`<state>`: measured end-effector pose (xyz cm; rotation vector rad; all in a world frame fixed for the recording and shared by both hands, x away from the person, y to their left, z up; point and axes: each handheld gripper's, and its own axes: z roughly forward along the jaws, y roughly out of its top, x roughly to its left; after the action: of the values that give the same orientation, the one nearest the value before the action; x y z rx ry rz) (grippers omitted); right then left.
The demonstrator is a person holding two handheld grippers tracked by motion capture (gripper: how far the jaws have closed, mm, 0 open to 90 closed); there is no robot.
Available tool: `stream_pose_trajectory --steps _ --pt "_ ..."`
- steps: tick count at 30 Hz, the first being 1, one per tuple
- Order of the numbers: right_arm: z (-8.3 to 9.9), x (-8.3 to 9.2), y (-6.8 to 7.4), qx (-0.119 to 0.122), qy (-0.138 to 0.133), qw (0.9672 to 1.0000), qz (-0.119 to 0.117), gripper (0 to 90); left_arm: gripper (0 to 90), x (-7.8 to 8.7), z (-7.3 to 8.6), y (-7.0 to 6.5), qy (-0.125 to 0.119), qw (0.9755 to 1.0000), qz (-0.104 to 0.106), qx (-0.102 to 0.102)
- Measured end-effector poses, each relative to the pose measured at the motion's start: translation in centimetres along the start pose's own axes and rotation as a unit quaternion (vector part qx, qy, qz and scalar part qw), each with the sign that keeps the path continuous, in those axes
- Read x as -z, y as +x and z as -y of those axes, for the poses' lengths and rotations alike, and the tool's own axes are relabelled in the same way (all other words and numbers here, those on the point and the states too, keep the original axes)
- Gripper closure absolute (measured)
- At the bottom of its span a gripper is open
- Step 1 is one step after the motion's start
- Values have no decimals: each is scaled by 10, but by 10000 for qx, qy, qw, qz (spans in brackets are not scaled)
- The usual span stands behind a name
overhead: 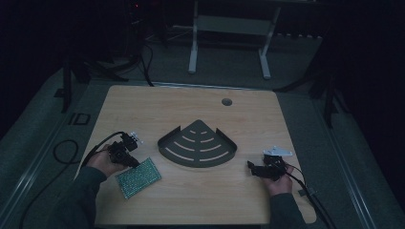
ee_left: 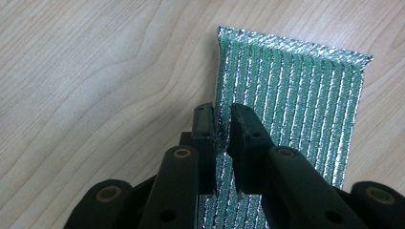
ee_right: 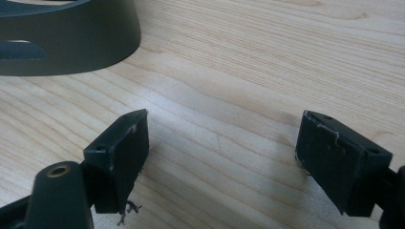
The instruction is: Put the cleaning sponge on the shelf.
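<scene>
While the left gripper [overhead: 125, 151] sits at lower left of the high view, its jaws are seen pinching the near edge of a green-and-silver striped sponge cloth [overhead: 138, 177], which lies flat on the tabletop [overhead: 191, 200] just below and right of that gripper. In the left gripper view the cloth [ee_left: 291, 114] is seen nipped between the two jaws, pressed nearly together on its raised left edge; most of it rests on the wood. At frame centre a dark, fan-shaped corner rack [overhead: 198, 145] with curved slots stands empty, apart from the cloth. At lower right the right gripper [overhead: 260, 169] is held low over the tabletop, jaws spread wide with nothing between them, the rack wall [ee_right: 67, 43] seen at upper left of its view. Progress is judged early: the cloth is gripped but not lifted; carrying it, probably into the rack, is left to do.
</scene>
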<state>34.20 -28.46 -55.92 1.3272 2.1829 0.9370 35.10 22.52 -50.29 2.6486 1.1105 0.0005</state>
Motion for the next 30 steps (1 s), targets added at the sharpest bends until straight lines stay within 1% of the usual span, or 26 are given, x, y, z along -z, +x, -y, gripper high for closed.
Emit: stream_pose_trajectory --steps 4,11,15,18,20,24,27,30 --pt "0 0 0 1 0 10000 0 183 804 -3 1 1 68 10000 -9 -4" --pt "0 0 0 0 0 10000 0 183 798 -5 1 2 144 9999 -16 59" --pt "0 0 0 1 1 10000 0 183 785 -5 1 2 185 9998 15 117" --pt "0 0 0 2 2 10000 0 183 767 -4 2 2 208 9997 35 103" --pt "0 0 0 1 2 10000 0 183 752 -4 1 3 186 9997 62 158" --pt "0 0 0 2 2 10000 0 183 729 -5 0 6 220 9993 145 248" --pt "0 0 0 3 1 10000 0 183 730 -7 -1 9 258 9991 210 274" --pt "0 0 0 1 1 10000 0 183 744 -9 0 11 264 9985 341 334"
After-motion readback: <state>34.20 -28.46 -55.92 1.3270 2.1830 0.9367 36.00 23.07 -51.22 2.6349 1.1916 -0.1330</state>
